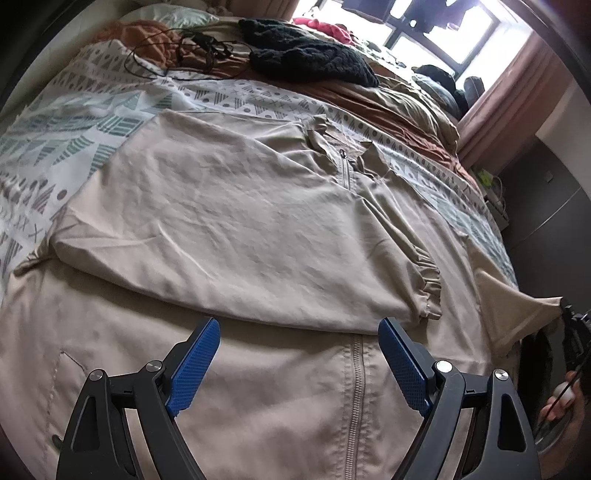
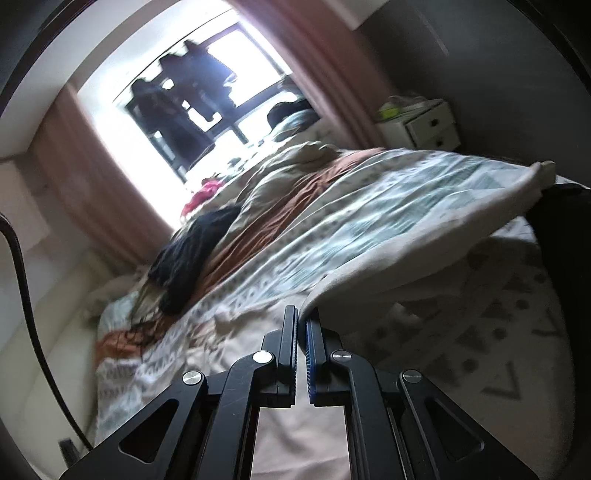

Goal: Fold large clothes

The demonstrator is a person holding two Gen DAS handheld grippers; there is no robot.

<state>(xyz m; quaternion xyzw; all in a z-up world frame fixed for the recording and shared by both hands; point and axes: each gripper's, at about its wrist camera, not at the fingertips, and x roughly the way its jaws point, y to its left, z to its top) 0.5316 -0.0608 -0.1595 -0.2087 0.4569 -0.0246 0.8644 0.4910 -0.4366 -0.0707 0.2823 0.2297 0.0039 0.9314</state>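
Observation:
A large beige zip jacket (image 1: 221,221) lies spread on the patterned bed cover (image 1: 74,122). One side with its elastic cuff (image 1: 430,284) is folded across the front, and the collar (image 1: 343,147) points toward the far side. My left gripper (image 1: 299,325) hovers open just above the jacket, beside the zipper (image 1: 356,387), with nothing between its blue pads. My right gripper (image 2: 301,314) is shut on an edge of the jacket (image 2: 406,266) and holds it off the bed. In the left wrist view the right gripper (image 1: 570,321) pulls that corner (image 1: 528,306) into a raised point.
A black knit garment (image 1: 306,48), tangled cables (image 1: 192,48) and a brown blanket (image 1: 369,96) lie at the far side of the bed. Beyond them are a bright window (image 1: 424,33) and pink curtains (image 1: 517,92). A white nightstand (image 2: 421,122) stands by the wall. A person's hand (image 1: 561,398) shows at the right edge.

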